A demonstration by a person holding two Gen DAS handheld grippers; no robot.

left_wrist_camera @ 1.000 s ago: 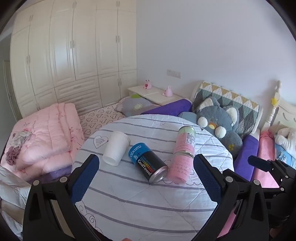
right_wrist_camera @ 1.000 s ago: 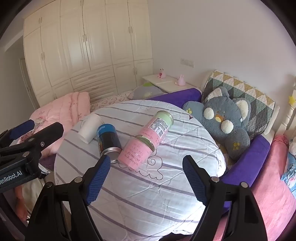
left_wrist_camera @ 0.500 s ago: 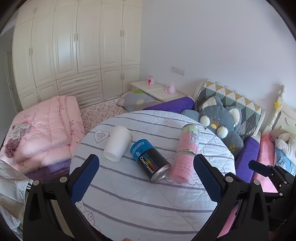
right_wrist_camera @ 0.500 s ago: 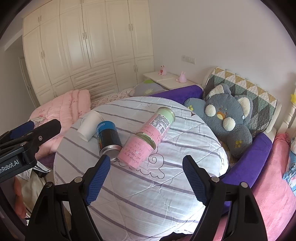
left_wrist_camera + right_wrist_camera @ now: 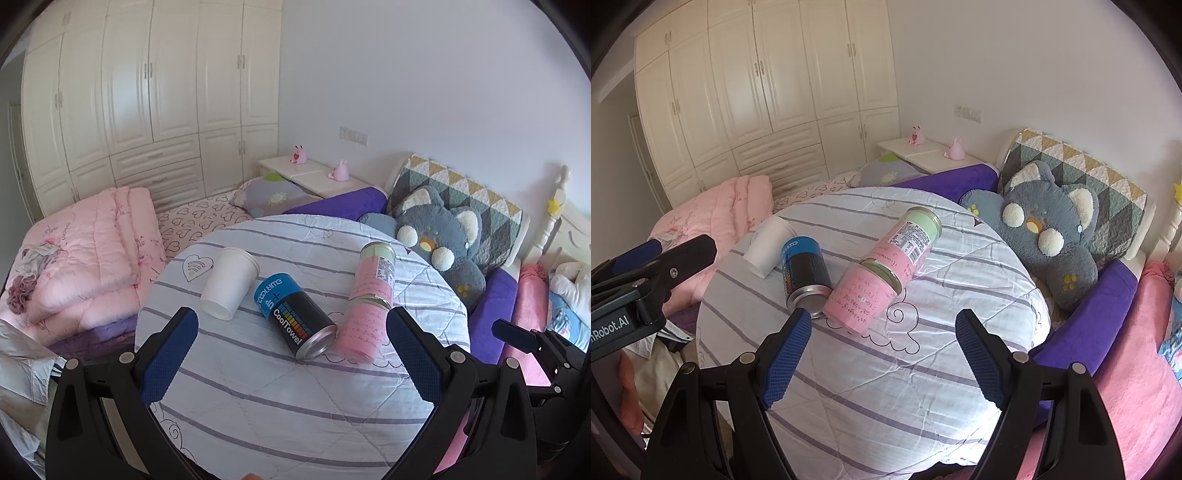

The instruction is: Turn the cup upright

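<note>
A white paper cup [image 5: 229, 282] lies on its side on the round striped table [image 5: 258, 384], its base toward me; it also shows in the right wrist view [image 5: 766, 245]. Beside it lie a blue-black CoolTowel can [image 5: 295, 319] and two pink cans [image 5: 369, 306] end to end. My left gripper [image 5: 291, 354] is open and empty, hovering near the table's front, the cup beyond its left finger. My right gripper [image 5: 882, 354] is open and empty, just short of the pink cans [image 5: 882, 275] and the blue can [image 5: 805, 275].
A grey plush bear [image 5: 439, 236] leans on a quilted headboard to the right. A folded pink quilt [image 5: 85, 251] lies left of the table. A white nightstand [image 5: 314, 177] and wardrobe [image 5: 147, 92] stand behind. The left gripper's body [image 5: 635, 288] shows at the right view's left edge.
Both grippers have lifted and drawn back a little, so the table and cans sit slightly lower and smaller in view. Nothing on the table has moved. Both stay open.
</note>
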